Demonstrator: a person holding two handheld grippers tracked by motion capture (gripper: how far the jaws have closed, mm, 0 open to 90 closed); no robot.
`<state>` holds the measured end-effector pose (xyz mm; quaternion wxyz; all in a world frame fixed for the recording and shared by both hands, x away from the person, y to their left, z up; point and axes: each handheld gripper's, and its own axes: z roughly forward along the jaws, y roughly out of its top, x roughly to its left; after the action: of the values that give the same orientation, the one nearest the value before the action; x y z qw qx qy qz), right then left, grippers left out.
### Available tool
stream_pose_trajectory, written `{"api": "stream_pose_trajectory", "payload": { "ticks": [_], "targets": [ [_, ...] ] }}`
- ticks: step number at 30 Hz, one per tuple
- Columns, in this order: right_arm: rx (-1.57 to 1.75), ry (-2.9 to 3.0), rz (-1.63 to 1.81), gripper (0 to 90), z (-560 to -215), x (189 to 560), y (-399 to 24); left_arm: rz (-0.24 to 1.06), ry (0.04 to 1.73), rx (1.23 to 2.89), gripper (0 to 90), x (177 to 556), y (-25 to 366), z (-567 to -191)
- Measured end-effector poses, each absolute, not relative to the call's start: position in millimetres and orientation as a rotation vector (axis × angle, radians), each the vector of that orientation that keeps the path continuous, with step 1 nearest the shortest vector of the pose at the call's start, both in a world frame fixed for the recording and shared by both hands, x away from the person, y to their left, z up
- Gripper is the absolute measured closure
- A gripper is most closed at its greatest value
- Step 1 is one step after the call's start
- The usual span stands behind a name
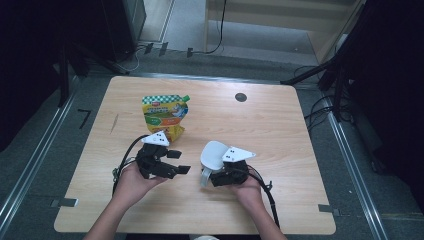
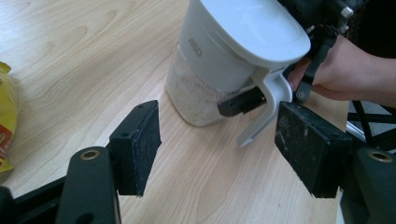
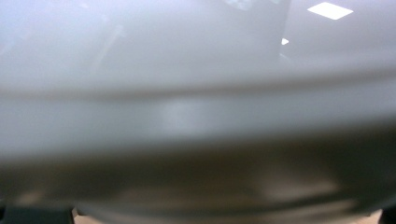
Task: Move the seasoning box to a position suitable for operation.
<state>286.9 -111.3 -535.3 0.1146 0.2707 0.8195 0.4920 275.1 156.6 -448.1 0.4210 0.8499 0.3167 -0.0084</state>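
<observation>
Container: a white plastic lidded jug-like container (image 1: 212,156) with a clear lower body holding a pale granular fill stands on the light wooden desk (image 1: 280,125), near the front edge and right of centre; its white handle (image 2: 266,109) juts from its side.
Right claw: the right claw (image 1: 222,175) sits against the container's near side; in the left gripper view one black jaw presses on the clear body beside the handle, so it appears closed on the container, though the second jaw is hidden. Its own view is a close grey blur of the container's wall (image 3: 196,70).
Left claw: the left claw (image 1: 177,161) hovers just left of the container, jaws spread wide with bare desk between the black pads (image 2: 140,147); the handle lies just beyond the gap.
Pouch: a yellow and green spouted food pouch (image 1: 164,116) lies behind the left claw, apart from the container.
Hands: the person's two hands hold the grippers from the desk's near side.
</observation>
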Motion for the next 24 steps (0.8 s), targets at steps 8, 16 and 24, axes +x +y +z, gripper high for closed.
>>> {"api": "stream_pose_trajectory", "payload": {
  "ticks": [8, 16, 24],
  "targets": [
    [0.884, 2.441, 1.382, 0.0, -535, 285, -122, -0.035, 0.777, 2.146, 32.1, 276, 153, -445],
    [0.921, 2.457, 1.385, 9.0, -515, 271, -142, -0.055, 0.743, 2.158, 43.4, 285, 152, -440],
    [0.913, 2.458, 1.399, 17.4, -497, 257, -150, -0.063, 0.726, 2.183, 51.3, 288, 149, -444]
  ]
}}
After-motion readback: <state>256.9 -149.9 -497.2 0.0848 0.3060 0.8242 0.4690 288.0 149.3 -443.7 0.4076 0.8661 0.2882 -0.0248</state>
